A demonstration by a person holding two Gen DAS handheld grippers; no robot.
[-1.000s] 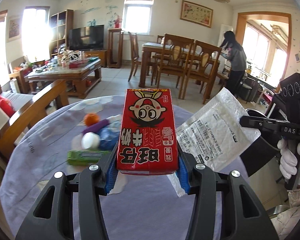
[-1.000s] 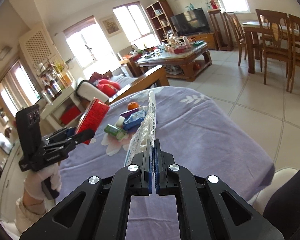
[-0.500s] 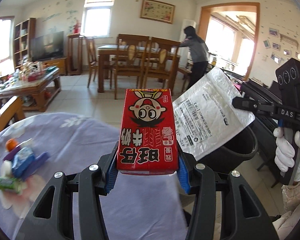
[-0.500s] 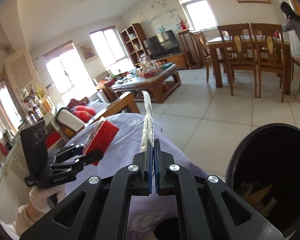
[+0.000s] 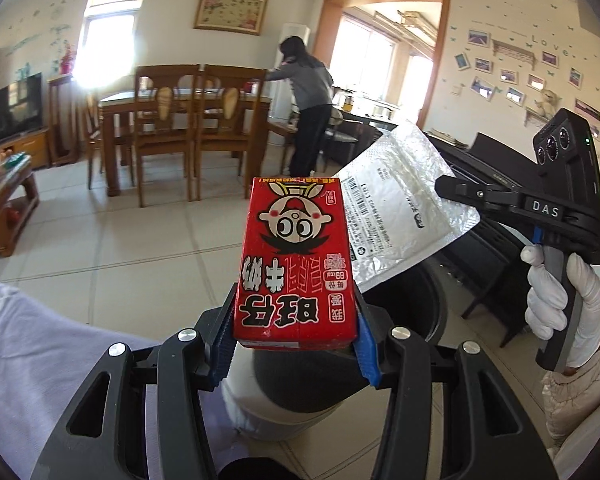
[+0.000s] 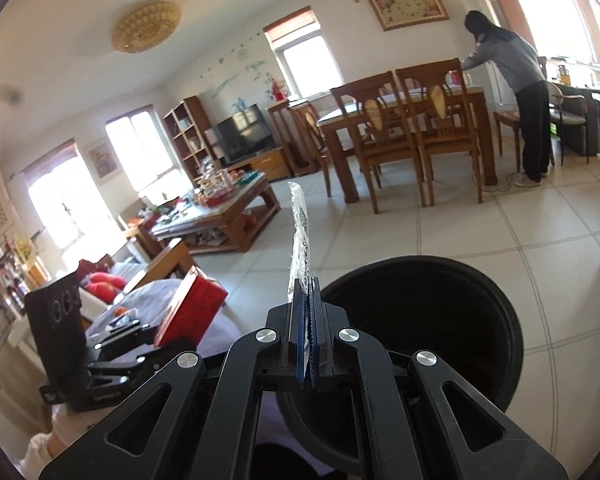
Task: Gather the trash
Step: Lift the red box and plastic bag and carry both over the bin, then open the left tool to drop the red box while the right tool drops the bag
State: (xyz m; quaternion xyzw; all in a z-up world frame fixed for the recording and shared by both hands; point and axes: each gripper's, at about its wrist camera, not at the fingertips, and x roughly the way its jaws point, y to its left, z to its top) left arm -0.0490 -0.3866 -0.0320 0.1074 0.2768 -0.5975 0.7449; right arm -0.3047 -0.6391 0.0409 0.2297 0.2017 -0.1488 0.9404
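Note:
My left gripper [image 5: 296, 336] is shut on a red milk carton [image 5: 296, 260] with a cartoon face, held upright in the air above the near rim of a black trash bin [image 5: 412, 320]. My right gripper [image 6: 308, 316] is shut on a clear plastic wrapper [image 6: 302, 236], seen edge-on, above the left rim of the bin [image 6: 420, 320]. In the left wrist view the wrapper [image 5: 404, 208] hangs just right of the carton, held by the right gripper [image 5: 460, 192]. In the right wrist view the carton [image 6: 192, 308] and left gripper [image 6: 140, 336] sit at the lower left.
The table with the purple cloth [image 5: 40, 360] lies at the lower left. A dining table with wooden chairs [image 6: 404, 136] and a person [image 6: 516, 92] stand across the tiled floor. A coffee table [image 6: 220, 216] stands at the left. Dark furniture [image 5: 492, 280] sits behind the bin.
Both grippers have swung right, away from the table with its leftover trash, and now hold the carton and the wrapper over the black bin.

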